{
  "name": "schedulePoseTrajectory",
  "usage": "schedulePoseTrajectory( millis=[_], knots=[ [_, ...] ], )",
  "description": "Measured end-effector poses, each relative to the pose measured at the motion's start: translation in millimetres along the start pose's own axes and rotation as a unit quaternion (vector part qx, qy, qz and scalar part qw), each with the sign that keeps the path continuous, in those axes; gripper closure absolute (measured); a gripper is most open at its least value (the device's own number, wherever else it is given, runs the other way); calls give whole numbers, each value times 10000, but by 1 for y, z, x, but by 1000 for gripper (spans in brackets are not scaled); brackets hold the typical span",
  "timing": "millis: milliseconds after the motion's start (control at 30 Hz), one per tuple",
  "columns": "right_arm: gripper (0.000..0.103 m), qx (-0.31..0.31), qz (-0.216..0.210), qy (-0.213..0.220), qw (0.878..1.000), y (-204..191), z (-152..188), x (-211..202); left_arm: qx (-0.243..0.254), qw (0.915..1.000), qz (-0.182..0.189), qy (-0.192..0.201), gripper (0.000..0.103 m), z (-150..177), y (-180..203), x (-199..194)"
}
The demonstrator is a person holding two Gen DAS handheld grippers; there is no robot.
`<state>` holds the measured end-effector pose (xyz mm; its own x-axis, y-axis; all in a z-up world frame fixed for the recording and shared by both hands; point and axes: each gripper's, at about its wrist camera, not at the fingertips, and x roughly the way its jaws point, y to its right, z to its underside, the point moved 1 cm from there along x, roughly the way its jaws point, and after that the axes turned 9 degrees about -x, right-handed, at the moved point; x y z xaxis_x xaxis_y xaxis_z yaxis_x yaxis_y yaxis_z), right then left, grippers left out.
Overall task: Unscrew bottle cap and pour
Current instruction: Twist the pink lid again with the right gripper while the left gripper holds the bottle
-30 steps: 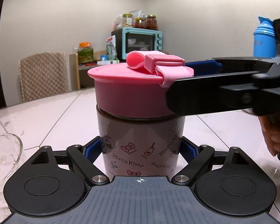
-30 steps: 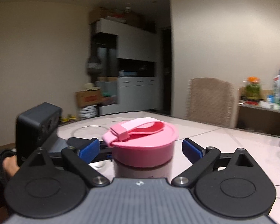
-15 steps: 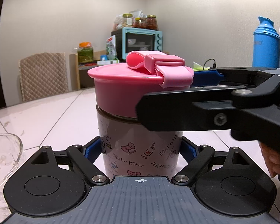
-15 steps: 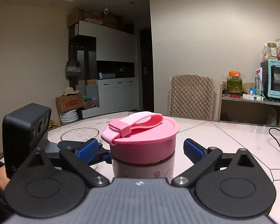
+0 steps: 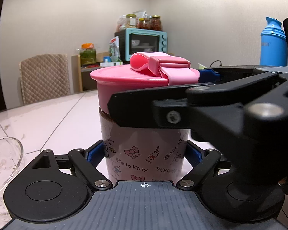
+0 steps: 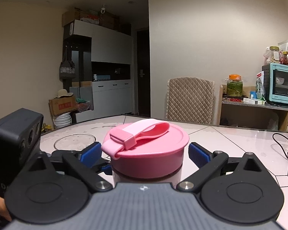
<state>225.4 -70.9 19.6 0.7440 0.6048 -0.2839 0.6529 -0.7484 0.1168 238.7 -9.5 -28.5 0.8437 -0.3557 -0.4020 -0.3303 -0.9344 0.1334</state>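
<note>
The left gripper's (image 5: 144,154) jaws are clenched on the bottle (image 5: 144,153), its blue pads (image 5: 92,154) pressed against the printed wall at 9 and 3 o'clock. The right gripper's (image 6: 144,152) jaws are spread to either side of the pink cap (image 6: 147,153), with a gap seen between each pad (image 6: 198,154) and the cap's rim, so nothing is grasped by them. The bottle is stood upright on the white tiled table (image 5: 53,115), the cap seated on it with its strap (image 6: 142,132) folded flat across the top. From the left wrist view, the right gripper's black finger (image 5: 163,109) is seen crossing in front of the cap from 3 o'clock. A glass bowl (image 5: 3,164) is set on the table at 9 o'clock of the bottle, close beside the left gripper. A blue flask (image 5: 272,42) is seen at 2 o'clock, well behind.
</note>
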Motion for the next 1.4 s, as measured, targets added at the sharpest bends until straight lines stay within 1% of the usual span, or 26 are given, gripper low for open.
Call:
schedulePoseTrajectory(
  millis=[133,200,267,367,600,667,700,733,767,800,967,1033,1067,1133,1267,1333,1400],
  knots=[
    [6,27,13,-29,10000,-2,-2,2,0,10000,0,1,13,0,0,0],
    [9,43,31,-54,10000,-3,-2,3,0,10000,-1,1,13,0,0,0],
    [10,81,25,-50,10000,-3,-2,3,-1,10000,0,1,13,0,0,0],
    [17,55,14,-70,10000,-2,-1,3,-4,10000,1,0,13,0,0,0],
    [18,-65,-232,-54,9997,3,0,2,-3,10000,1,1,13,0,0,0],
    [18,-122,-397,-23,9991,7,0,2,-3,10000,2,1,13,0,0,0],
    [18,-181,-651,6,9977,14,0,2,-4,10000,2,1,13,0,0,1],
    [18,-232,-807,25,9965,18,1,2,-4,10000,1,1,13,0,0,1],
    [18,-242,-831,28,9962,19,1,2,-4,10000,1,2,13,0,0,0],
    [18,-335,-1038,37,9940,24,0,3,-4,10000,1,2,13,0,0,0],
    [18,-664,-1933,-55,9789,47,-7,9,-4,10000,1,2,13,0,0,1],
    [18,-710,-2132,-70,9744,51,-10,10,-3,10000,1,2,13,1,0,1],
    [18,-762,-2424,-69,9671,58,-11,14,-2,10000,0,3,13,1,0,0],
    [18,-836,-2706,-26,9591,65,-12,17,-1,10000,-1,3,13,1,0,0],
    [18,-982,-3110,95,9453,73,-14,21,-2,10000,0,3,13,1,0,0],
    [18,-990,-3192,114,9424,73,-14,19,-1,10000,-1,3,13,1,0,0],
    [18,-979,-3207,116,9420,74,-14,18,2,10000,-1,4,13,1,0,0]
  ],
)
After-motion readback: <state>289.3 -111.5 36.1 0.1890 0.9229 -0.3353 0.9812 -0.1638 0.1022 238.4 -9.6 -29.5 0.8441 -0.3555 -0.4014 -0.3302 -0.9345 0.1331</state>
